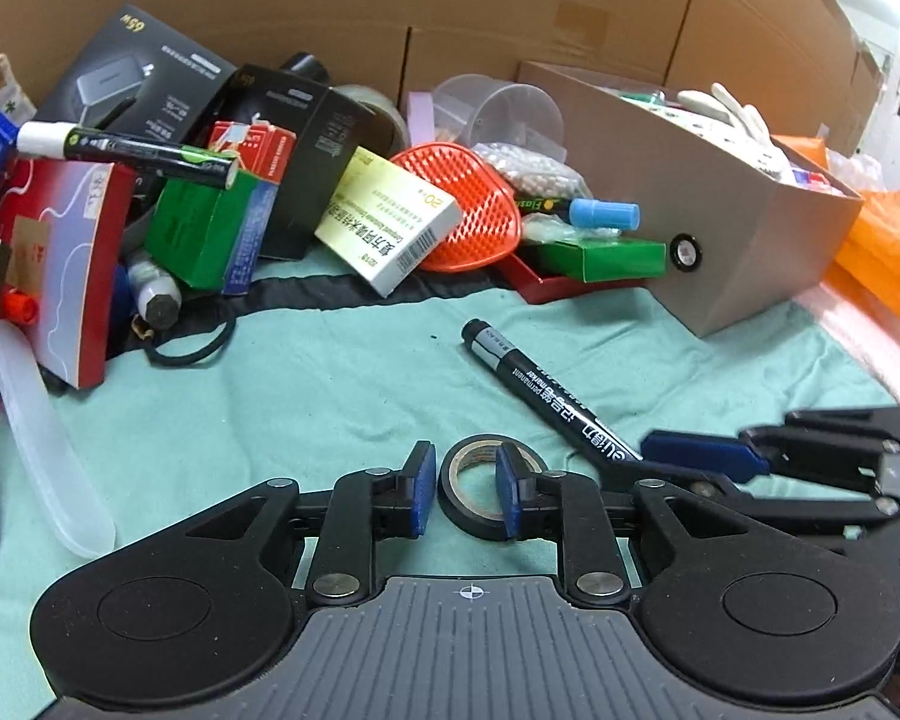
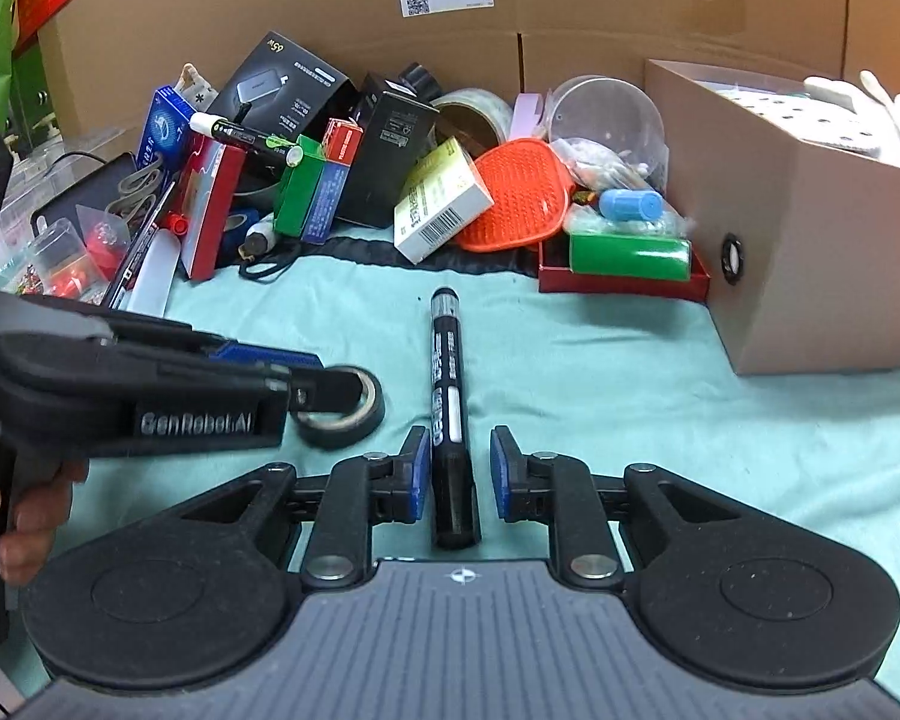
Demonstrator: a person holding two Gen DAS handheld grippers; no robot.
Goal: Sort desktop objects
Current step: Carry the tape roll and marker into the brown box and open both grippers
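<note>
A black roll of tape lies on the green cloth. My left gripper is open, with its right finger inside the roll's hole and its left finger outside the rim. A black permanent marker lies on the cloth. My right gripper is open, its fingers on either side of the marker's rear end, with small gaps. In the right wrist view the left gripper's fingers reach in from the left to the tape. In the left wrist view the marker runs toward the right gripper's fingers.
A pile of boxes, markers and an orange brush crowds the back of the cloth. A brown cardboard box with gloves stands at the right. A red tray holds a green box. Large cartons wall the back.
</note>
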